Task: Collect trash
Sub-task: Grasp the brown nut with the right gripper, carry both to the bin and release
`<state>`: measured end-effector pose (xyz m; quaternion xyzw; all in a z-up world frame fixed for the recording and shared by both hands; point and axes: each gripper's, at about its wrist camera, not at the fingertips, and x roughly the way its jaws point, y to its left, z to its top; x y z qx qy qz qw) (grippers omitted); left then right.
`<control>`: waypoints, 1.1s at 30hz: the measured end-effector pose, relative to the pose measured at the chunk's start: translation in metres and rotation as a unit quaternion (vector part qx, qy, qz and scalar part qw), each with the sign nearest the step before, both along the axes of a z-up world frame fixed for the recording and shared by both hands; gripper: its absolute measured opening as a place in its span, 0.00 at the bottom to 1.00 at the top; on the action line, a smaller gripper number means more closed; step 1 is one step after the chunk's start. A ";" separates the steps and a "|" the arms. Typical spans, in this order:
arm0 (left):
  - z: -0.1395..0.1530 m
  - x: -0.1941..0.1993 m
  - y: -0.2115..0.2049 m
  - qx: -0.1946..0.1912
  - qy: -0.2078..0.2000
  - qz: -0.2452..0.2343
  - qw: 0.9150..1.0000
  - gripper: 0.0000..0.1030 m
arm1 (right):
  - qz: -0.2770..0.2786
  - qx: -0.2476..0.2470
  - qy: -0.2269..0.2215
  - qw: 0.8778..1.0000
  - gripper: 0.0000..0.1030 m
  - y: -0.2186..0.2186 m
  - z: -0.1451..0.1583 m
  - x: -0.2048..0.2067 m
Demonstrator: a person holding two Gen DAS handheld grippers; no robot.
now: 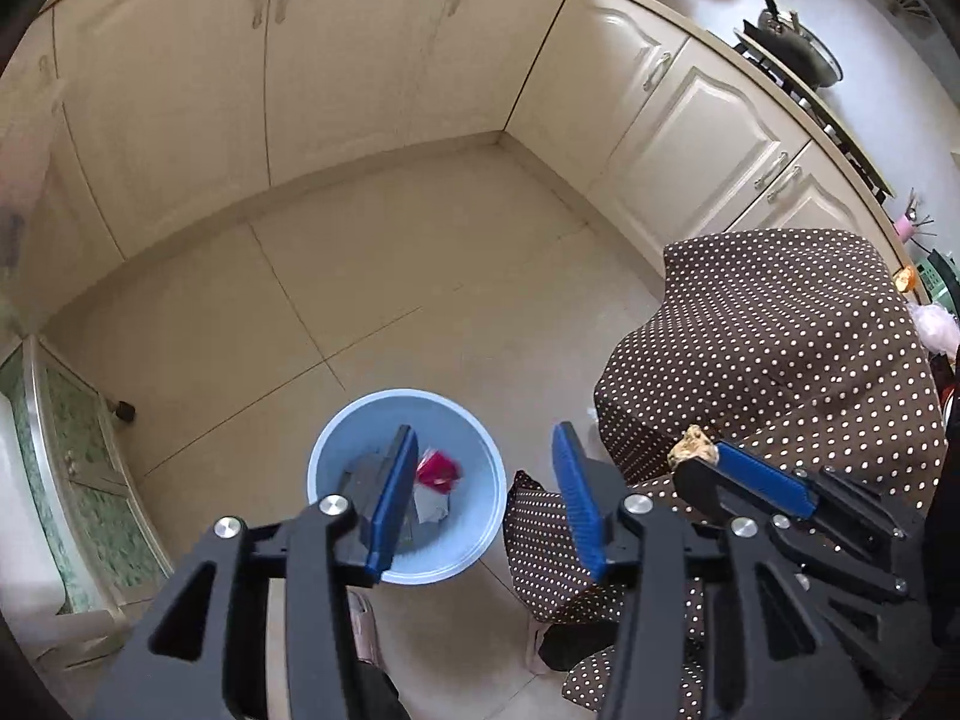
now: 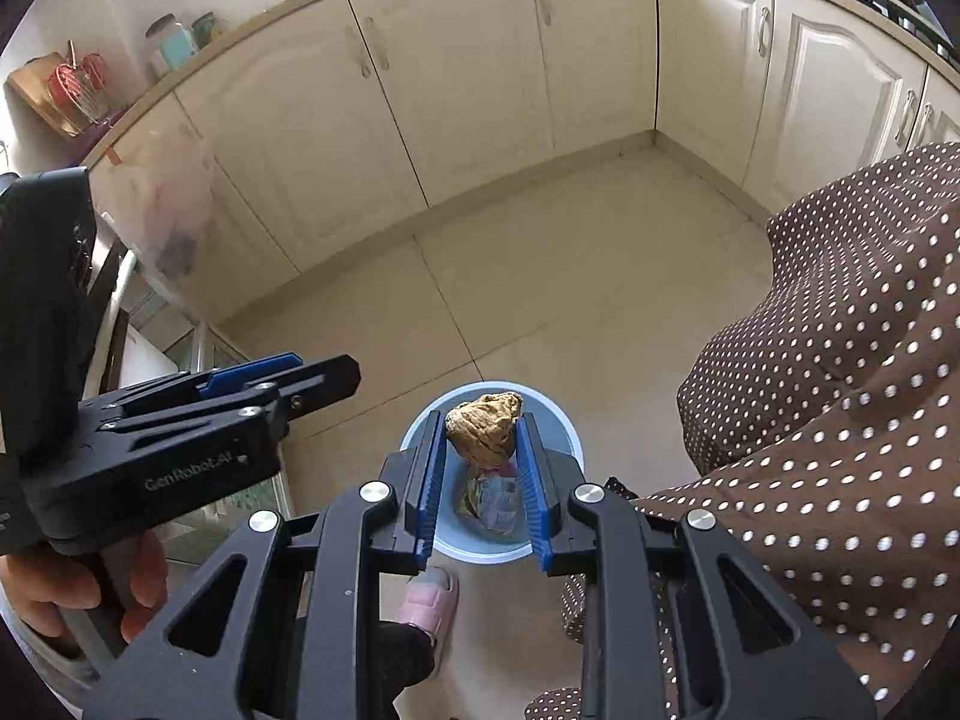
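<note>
The crumpled brown wad [image 2: 485, 427] sits pinched between the blue pads [image 2: 429, 480] of the right gripper [image 2: 480, 438], held in the air directly over the pale blue bin [image 2: 570, 438] on the floor. Down inside the bin, the right wrist view catches a printed wrapper [image 2: 495, 501] beneath the wad. The left wrist view shows more of the bin [image 1: 474, 531]: a red-pink wrapper [image 1: 437, 469] and a grey scrap [image 1: 431, 507] lie in the bottom. From this side only a corner of the wad [image 1: 695, 449] peeks out at the tip of the right gripper [image 1: 708, 462], set against a brown polka-dot cloth [image 1: 780, 348].

The left gripper [image 1: 486, 450] hangs over the bin with its fingers spread wide and nothing between them. In the right wrist view it [image 2: 282, 378] appears side-on at the left, a bare hand [image 2: 66, 588] wrapped round its handle.

A pink slipper [image 2: 429, 597] stands just beside the bin. The floor [image 1: 372, 300] is beige tile, meeting cream cabinets [image 1: 360, 60] in a corner. On the counter the left view shows a lidded frying pan [image 1: 795, 45] on the hob; the right view shows jars [image 2: 174, 42] and a red wire rack [image 2: 81, 87].
</note>
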<state>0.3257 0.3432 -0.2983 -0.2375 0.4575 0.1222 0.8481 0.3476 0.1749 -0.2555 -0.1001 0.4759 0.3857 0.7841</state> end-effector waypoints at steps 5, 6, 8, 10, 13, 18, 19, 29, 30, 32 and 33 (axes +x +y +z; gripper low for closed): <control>0.000 -0.009 0.004 -0.005 -0.002 0.013 1.000 0.48 | 0.006 -0.002 0.012 1.000 0.22 0.011 -0.007 -0.003; 0.001 -0.011 0.004 -0.005 -0.003 0.015 1.000 0.48 | 0.007 -0.001 0.015 1.000 0.22 0.013 -0.007 -0.004; 0.004 -0.016 0.006 0.001 -0.003 0.019 1.000 0.48 | 0.010 -0.001 0.013 1.000 0.22 0.017 -0.008 -0.005; 0.010 -0.020 0.009 0.003 -0.007 0.025 1.000 0.48 | 0.014 0.002 0.012 1.000 0.22 0.021 -0.006 -0.006; 0.021 -0.023 0.012 0.008 -0.016 0.032 0.999 0.48 | 0.018 0.013 -0.002 1.000 0.22 0.030 0.004 -0.005; 0.045 -0.030 0.014 0.019 -0.038 0.046 0.998 0.53 | 0.004 0.040 -0.040 0.998 0.41 0.032 0.026 -0.001; 0.050 -0.032 0.013 0.021 -0.043 0.048 0.998 0.53 | 0.000 0.044 -0.046 0.998 0.44 0.029 0.031 -0.001; 0.107 -0.043 -0.030 0.042 -0.087 0.023 0.995 0.53 | -0.046 0.073 -0.094 0.992 0.50 -0.043 0.089 -0.010; 0.114 -0.043 -0.038 0.044 -0.093 0.016 0.995 0.53 | -0.051 0.075 -0.099 0.991 0.51 -0.050 0.094 -0.012; 0.130 -0.042 -0.059 0.049 -0.109 -0.003 0.993 0.54 | -0.066 0.086 -0.113 0.988 0.53 -0.075 0.111 -0.017; 0.137 -0.041 -0.070 0.052 -0.115 -0.013 0.992 0.54 | -0.073 0.088 -0.123 0.986 0.53 -0.088 0.119 -0.019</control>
